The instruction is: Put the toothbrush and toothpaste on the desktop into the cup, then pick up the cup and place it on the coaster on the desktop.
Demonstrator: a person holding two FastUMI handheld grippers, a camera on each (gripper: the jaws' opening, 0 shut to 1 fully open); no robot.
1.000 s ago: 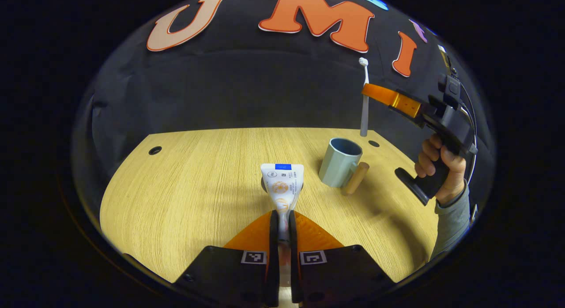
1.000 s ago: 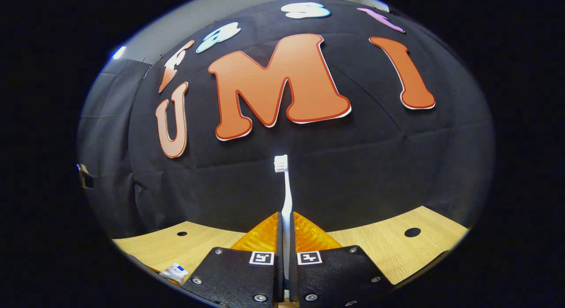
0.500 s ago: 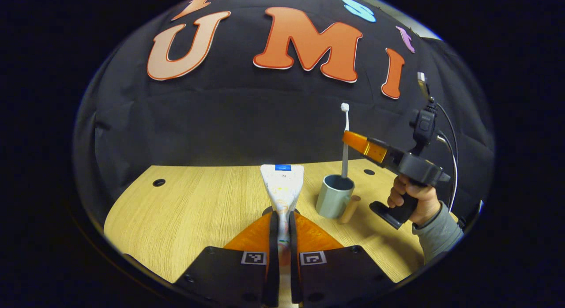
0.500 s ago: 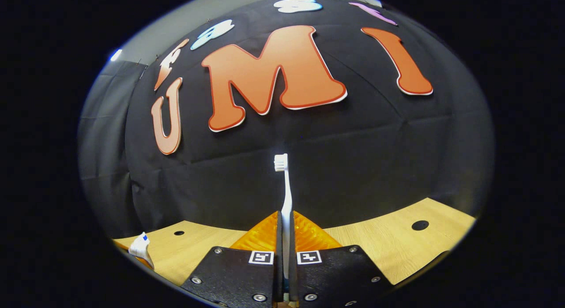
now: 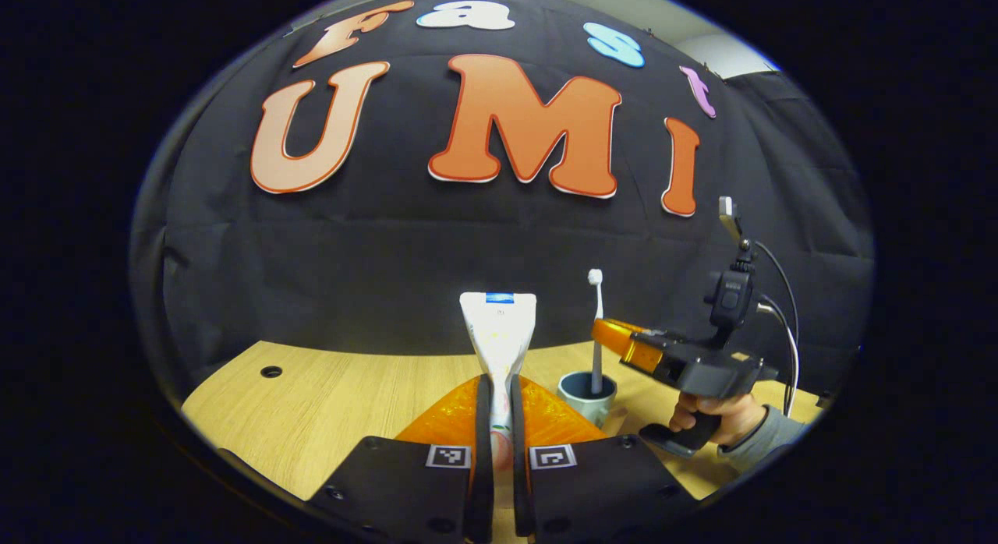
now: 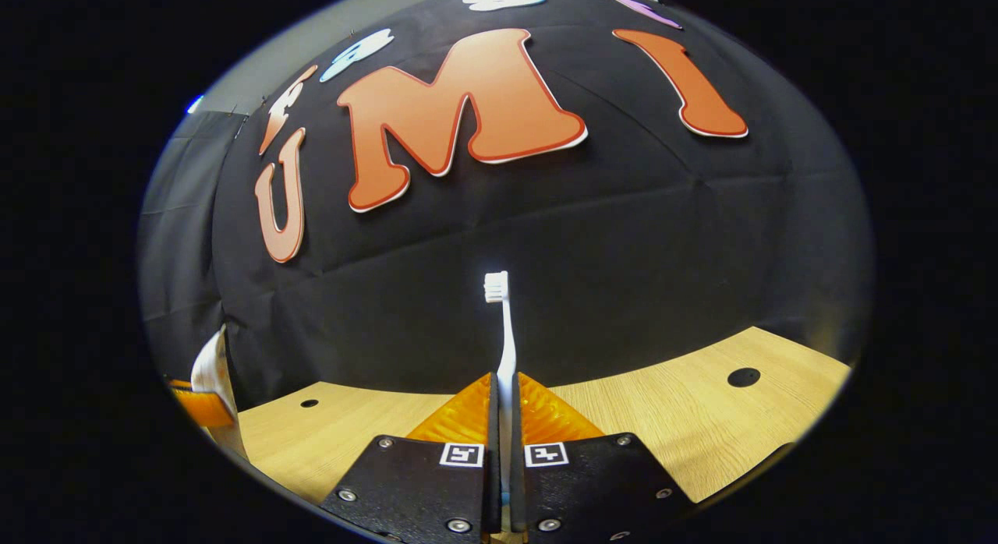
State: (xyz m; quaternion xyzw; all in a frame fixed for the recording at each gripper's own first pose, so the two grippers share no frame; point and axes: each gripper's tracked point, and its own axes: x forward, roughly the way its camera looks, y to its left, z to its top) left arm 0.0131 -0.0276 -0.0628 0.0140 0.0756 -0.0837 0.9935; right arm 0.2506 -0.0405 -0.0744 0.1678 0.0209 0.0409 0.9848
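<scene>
One toothbrush [image 6: 505, 337], one toothpaste tube [image 5: 497, 333] and one cup [image 5: 586, 397] are counted, with two grippers.

In the right gripper view the toothbrush is clamped between the two fingers of the right gripper [image 6: 504, 419]; its long axis stands upright, with the bristle head at 12 o'clock and the handle running down out of sight between the jaws. In the left gripper view the same toothbrush is seen above the cup, its lower end dipping inside the rim, its head pointing straight up.

The toothpaste tube is clamped in the left gripper [image 5: 497, 419], both fingers pressed on its lower part. Its long axis is vertical, the flat crimped end at 12 o'clock. It is held above the desktop [image 5: 327, 388], with the cup at about 3 o'clock from it.

The cup stands upright on the desktop. At 3 o'clock from the cup a hand [image 5: 721, 419] is seen gripping the right gripper's handle, a grey sleeve [image 5: 768, 443] behind it.
</scene>
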